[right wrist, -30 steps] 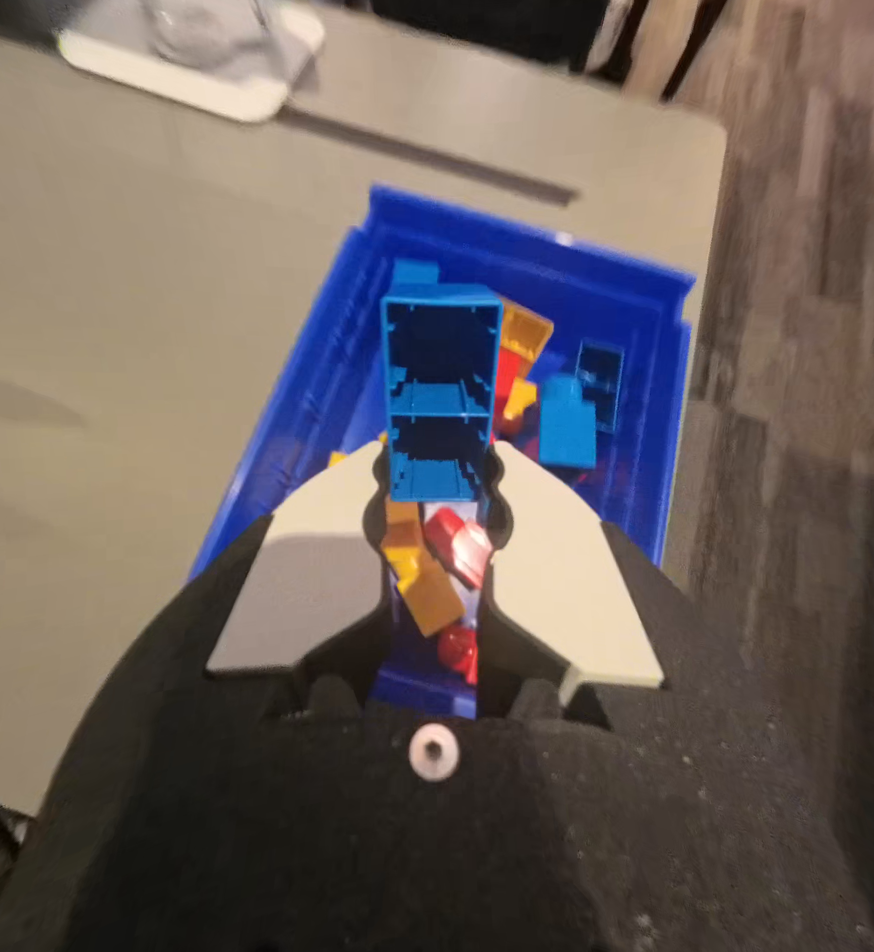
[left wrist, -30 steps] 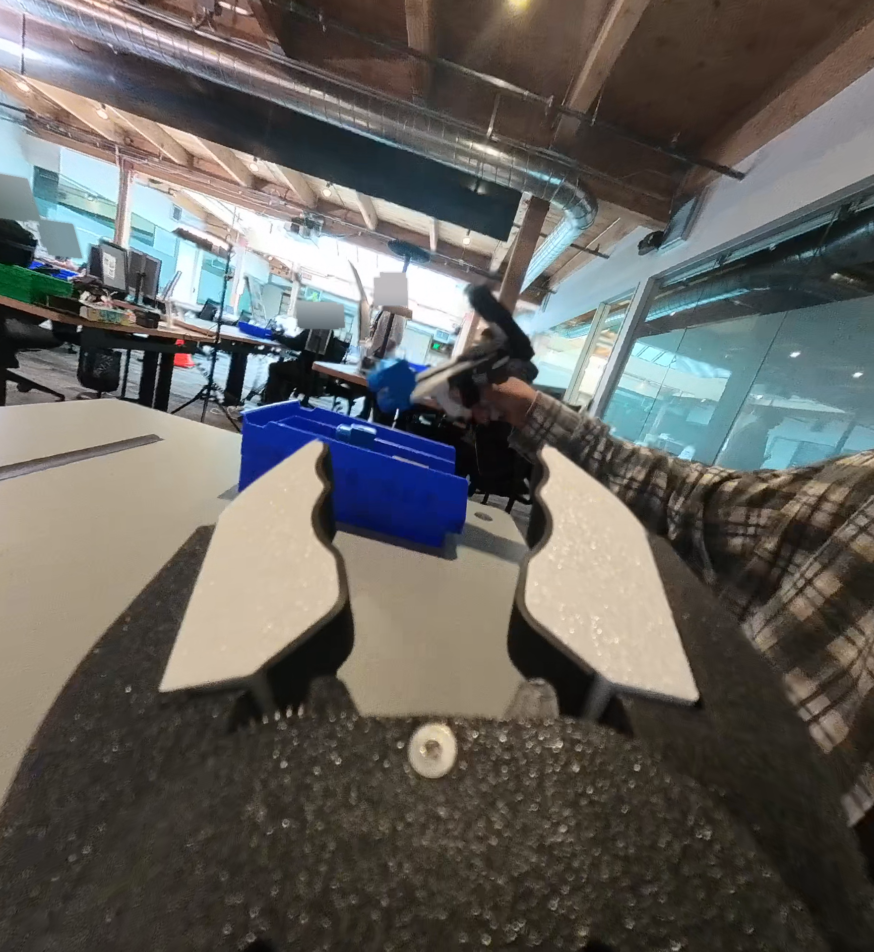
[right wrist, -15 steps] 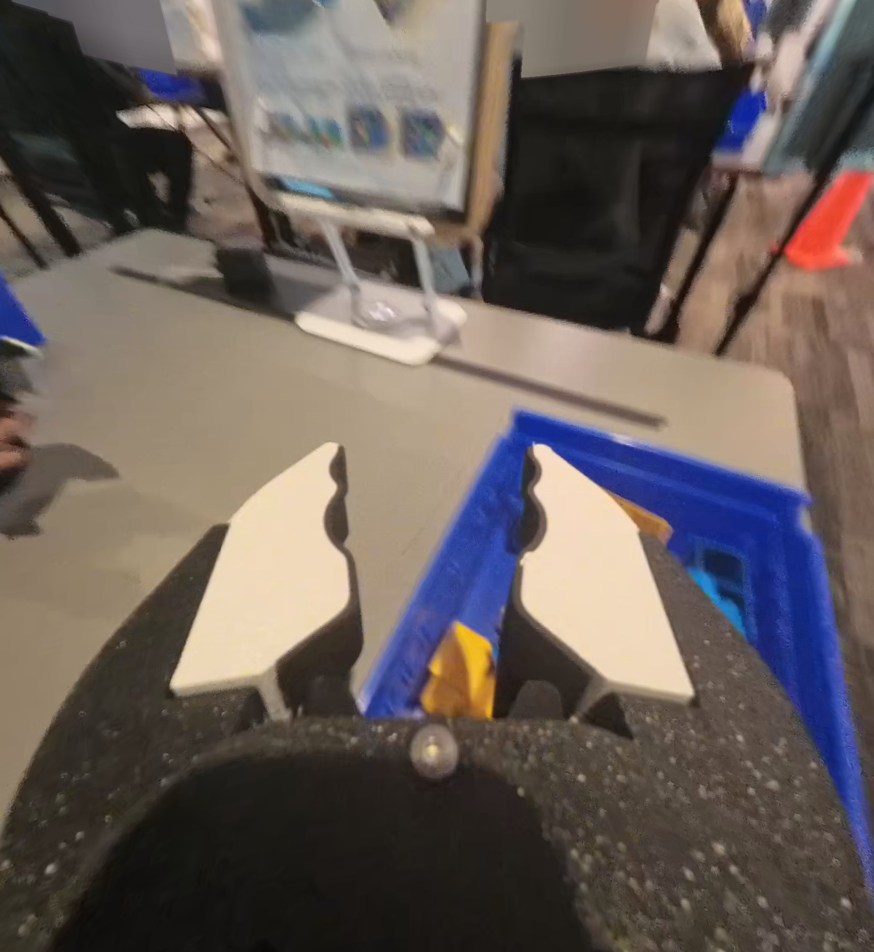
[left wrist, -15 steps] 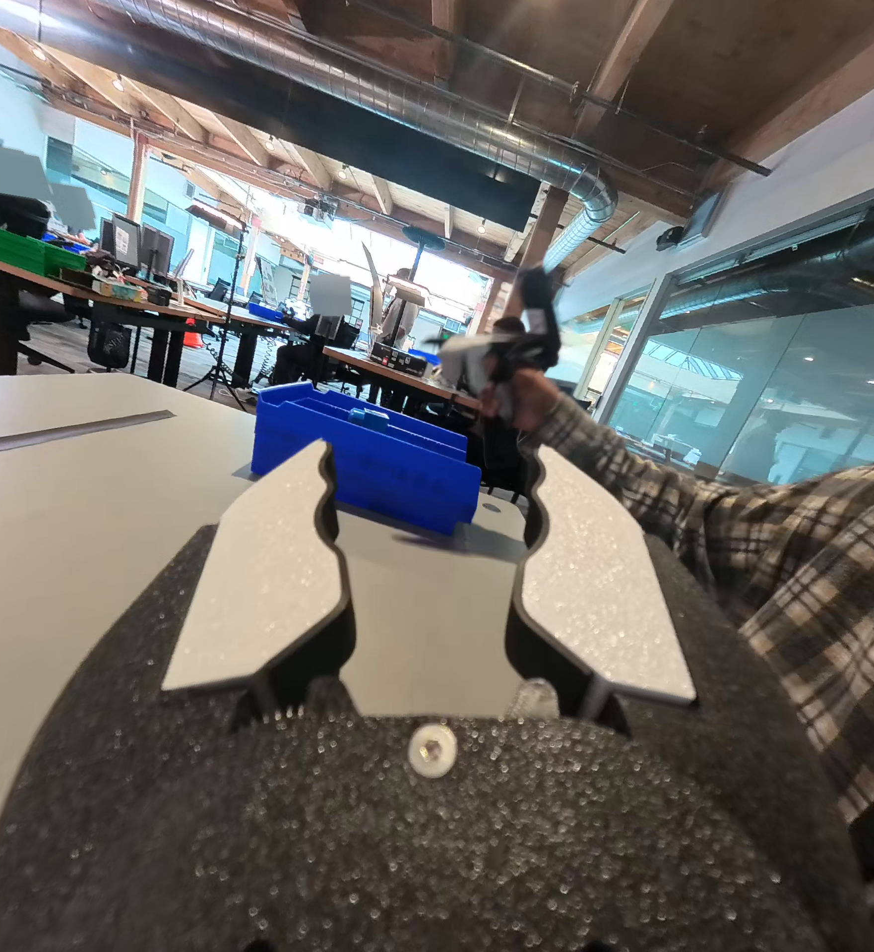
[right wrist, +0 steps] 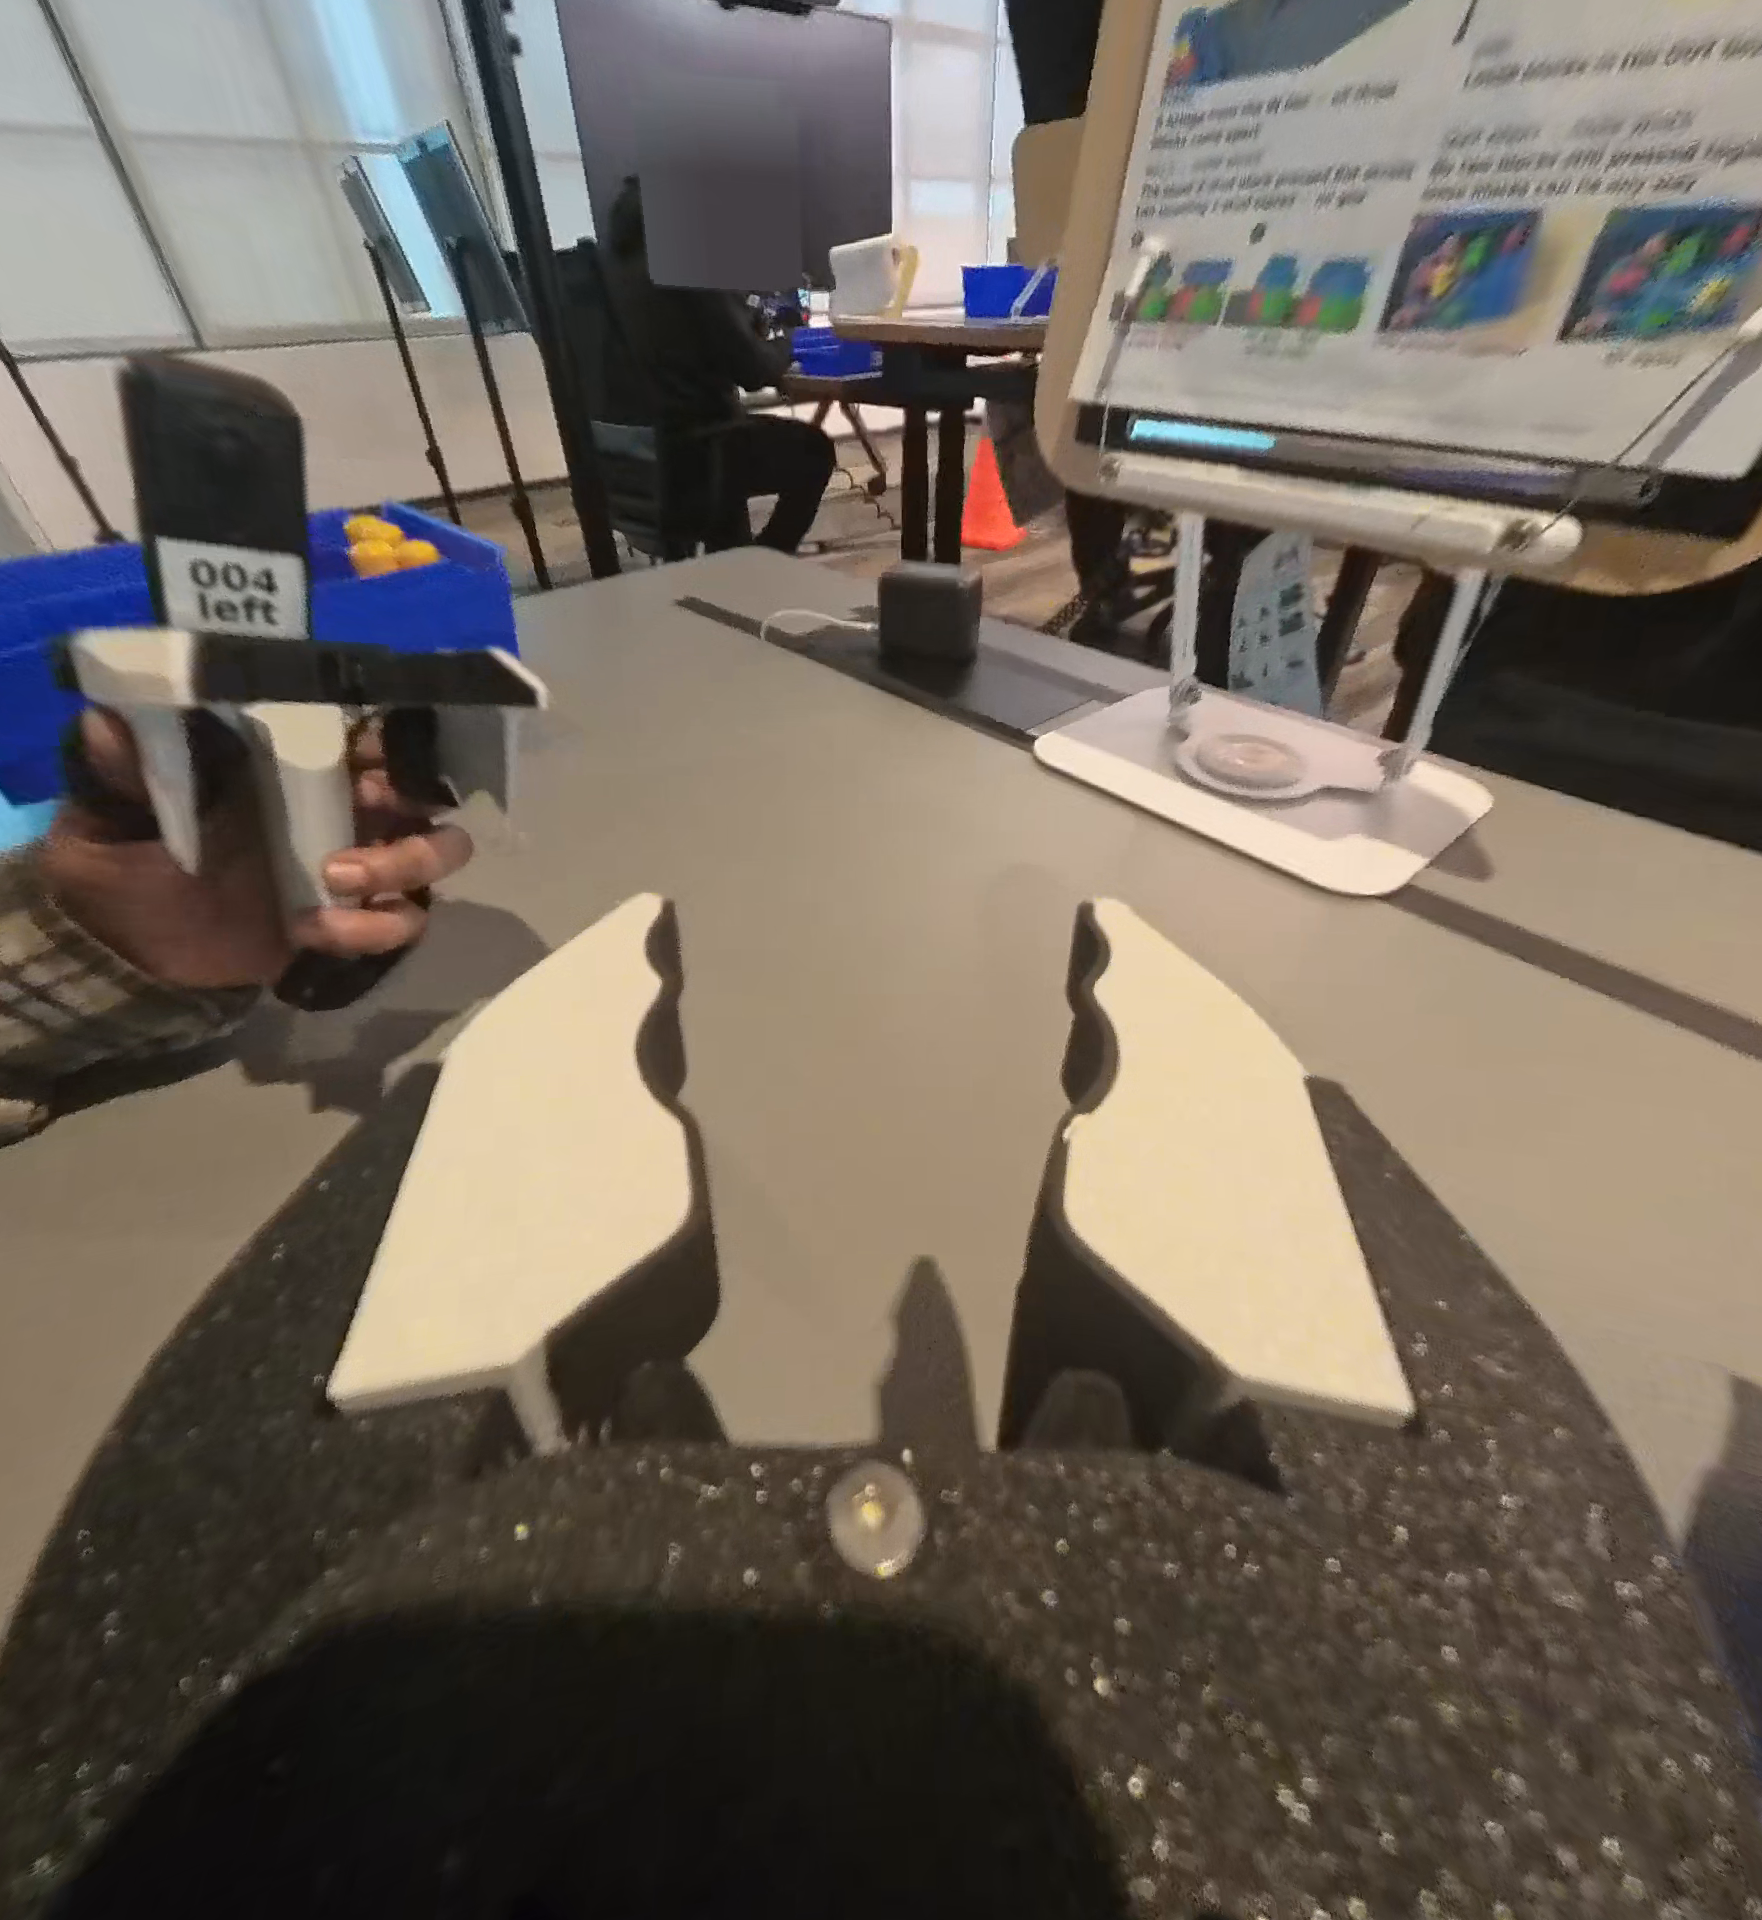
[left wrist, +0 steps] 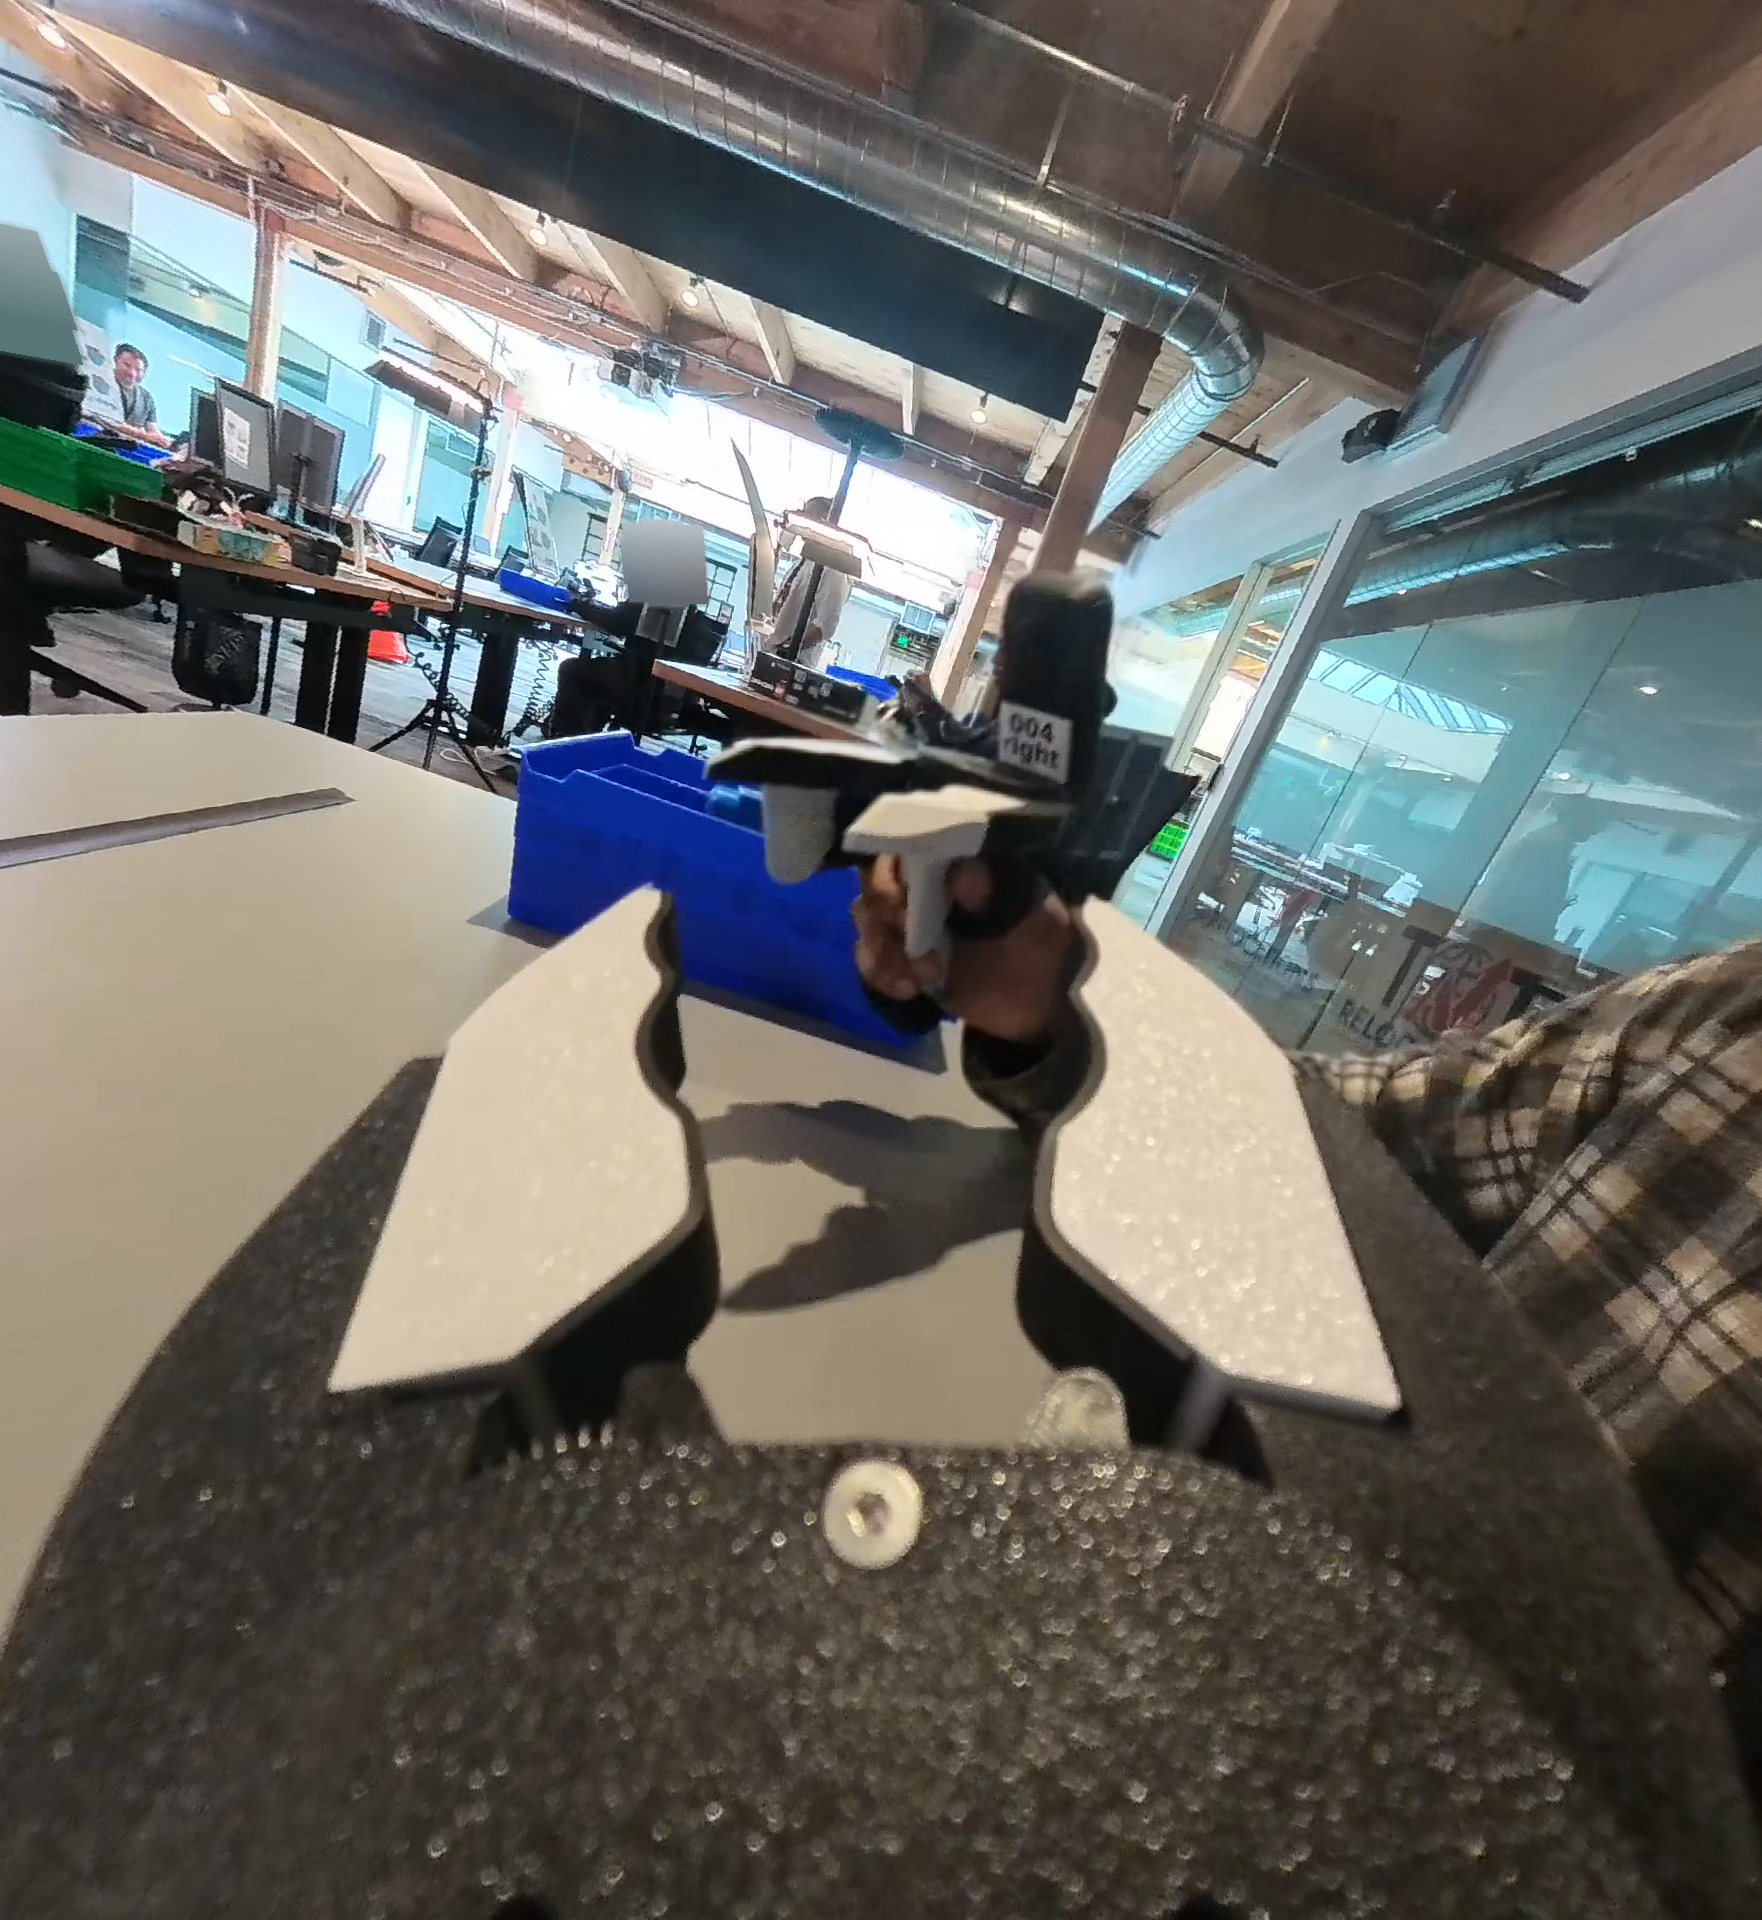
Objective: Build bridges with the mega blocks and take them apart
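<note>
Both my tongs wide open, empty: left gripper (left wrist: 866, 1049), right gripper (right wrist: 869, 1023). Table (right wrist: 856, 790) bare between steps. Next: I fetch block from bin (left wrist: 648, 862), 12 o'clock.

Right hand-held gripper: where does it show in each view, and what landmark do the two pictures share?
Left wrist view: the right hand-held gripper sits at centre, held in a hand above the table, in front of the blue bin.
Right wrist view: it is the view's own gripper, filling the lower foreground, its fingers apart with nothing between them.
Shared landmark: the grey table under both grippers.
</note>
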### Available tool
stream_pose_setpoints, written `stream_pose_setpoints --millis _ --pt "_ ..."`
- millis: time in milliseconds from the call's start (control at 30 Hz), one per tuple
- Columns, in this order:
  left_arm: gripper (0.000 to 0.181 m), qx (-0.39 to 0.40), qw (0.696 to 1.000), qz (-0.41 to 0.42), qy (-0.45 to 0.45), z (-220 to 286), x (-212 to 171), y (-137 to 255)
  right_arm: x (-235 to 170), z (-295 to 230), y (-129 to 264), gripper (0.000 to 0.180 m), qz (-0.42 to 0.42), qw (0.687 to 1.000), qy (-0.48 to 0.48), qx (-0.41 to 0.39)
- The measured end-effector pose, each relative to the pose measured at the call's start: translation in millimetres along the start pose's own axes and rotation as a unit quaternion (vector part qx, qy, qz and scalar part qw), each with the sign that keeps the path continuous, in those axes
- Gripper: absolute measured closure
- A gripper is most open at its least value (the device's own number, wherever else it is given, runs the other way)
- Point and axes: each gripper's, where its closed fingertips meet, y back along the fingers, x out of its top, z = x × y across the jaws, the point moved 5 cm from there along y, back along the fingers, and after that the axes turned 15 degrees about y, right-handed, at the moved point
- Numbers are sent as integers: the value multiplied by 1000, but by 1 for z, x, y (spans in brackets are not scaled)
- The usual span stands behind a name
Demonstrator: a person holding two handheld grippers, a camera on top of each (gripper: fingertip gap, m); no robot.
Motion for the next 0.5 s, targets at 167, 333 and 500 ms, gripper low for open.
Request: stream_pose_setpoints --millis 167,333,500 --pt "112 3 1000 -1 1 -2 0 1 -24 -8 -13 109 12 1000 0 13" --pt "112 25 1000 -4 -14 -6 4 7 -39 -19 -17 111 -6 999 20 30" --pt "114 63 996 1 -57 14 34 33 -32 -28 -16 111 6 998 27 49"
